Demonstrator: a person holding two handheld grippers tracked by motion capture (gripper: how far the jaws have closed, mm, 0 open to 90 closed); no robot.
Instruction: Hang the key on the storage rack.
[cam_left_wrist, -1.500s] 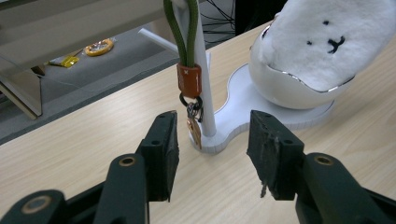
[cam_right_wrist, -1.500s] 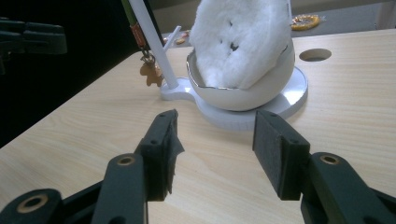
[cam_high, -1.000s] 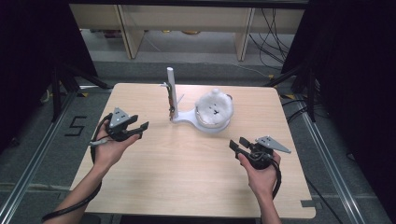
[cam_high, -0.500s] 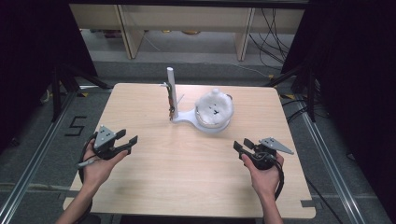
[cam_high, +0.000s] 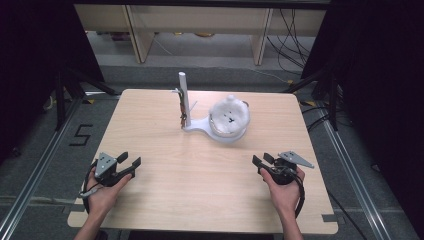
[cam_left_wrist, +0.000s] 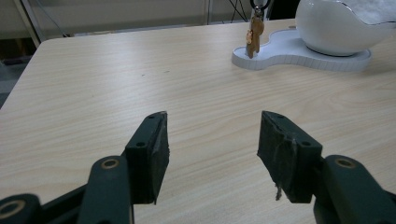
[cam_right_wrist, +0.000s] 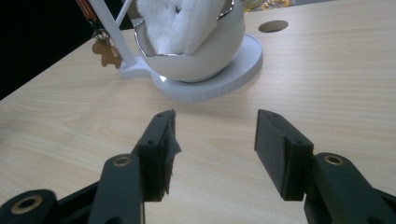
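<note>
Both grippers agape, empty

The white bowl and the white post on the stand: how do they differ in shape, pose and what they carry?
The white bowl is round and squat and sits on the wide end of the stand; the white post is thin and rises upright from the narrow end. The bowl holds a fluffy white filling; the post carries a small brown charm that hangs beside it. Both are white and share the same base.
</note>
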